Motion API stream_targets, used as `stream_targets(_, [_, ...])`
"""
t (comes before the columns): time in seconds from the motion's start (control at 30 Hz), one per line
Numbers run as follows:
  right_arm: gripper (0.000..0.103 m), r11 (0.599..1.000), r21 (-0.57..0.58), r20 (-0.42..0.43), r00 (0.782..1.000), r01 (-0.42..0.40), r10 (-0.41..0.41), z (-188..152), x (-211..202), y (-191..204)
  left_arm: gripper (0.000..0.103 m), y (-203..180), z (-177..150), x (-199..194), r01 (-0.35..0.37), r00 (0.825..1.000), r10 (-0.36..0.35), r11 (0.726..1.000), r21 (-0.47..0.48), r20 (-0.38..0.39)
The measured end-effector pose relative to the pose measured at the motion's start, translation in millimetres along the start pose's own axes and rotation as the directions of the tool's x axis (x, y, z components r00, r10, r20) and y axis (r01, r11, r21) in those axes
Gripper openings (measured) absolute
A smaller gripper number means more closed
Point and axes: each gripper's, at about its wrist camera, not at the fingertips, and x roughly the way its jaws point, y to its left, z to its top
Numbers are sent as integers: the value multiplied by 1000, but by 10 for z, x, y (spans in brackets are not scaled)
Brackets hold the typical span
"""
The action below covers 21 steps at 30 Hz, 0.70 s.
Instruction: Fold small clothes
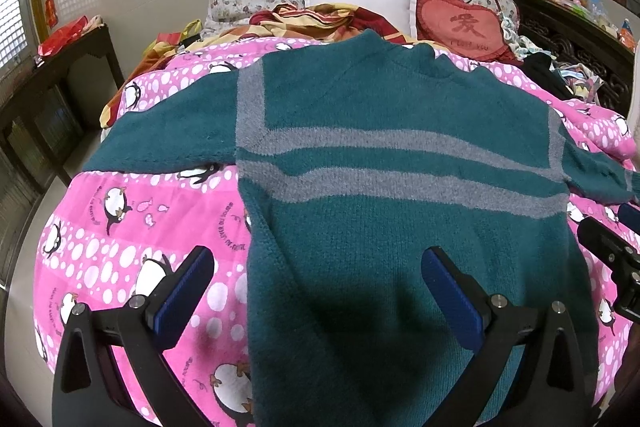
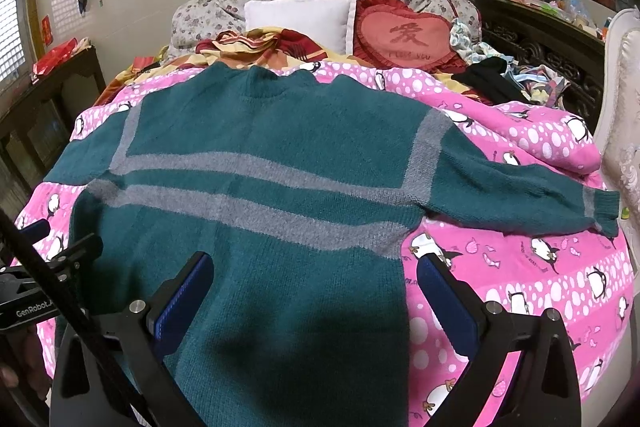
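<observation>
Pink penguin quilt [image 1: 120, 247] under flat teal sweater [image 1: 400, 155], hem between parted jaws.

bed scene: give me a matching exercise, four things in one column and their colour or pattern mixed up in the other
Things:
1. knitted sweater spread flat
2. quilt under it
3. square pillow
4. heart-shaped cushion

Descriptions:
A. plain white
B. red with a Chinese character
C. teal with grey stripes
D. pink with penguins and white dots

Pairs: 1-C, 2-D, 3-A, 4-B
</observation>
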Motion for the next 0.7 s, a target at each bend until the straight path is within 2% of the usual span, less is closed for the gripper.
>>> stream_targets(0.33, [103,998,-39,-49,997,56,-58,-11,71,-48,103,-68,-3,39,2,1000,-2,1000,9,-5])
stream_targets(0.43, [103,999,-18,-32,999,38,-39,-10,68,-51,103,-89,-5,26,-1,1000,1,1000,16,2])
stream_targets(0.57, [103,999,-26,-50,998,46,-47,-12,71,-51,103,-113,-9,24,2,1000,-2,1000,22,2])
stream_targets(0.7, [103,1000,-7,-23,999,30,-30,-13,72,-53,103,-120,-10,24,2,1000,-2,1000,19,1])
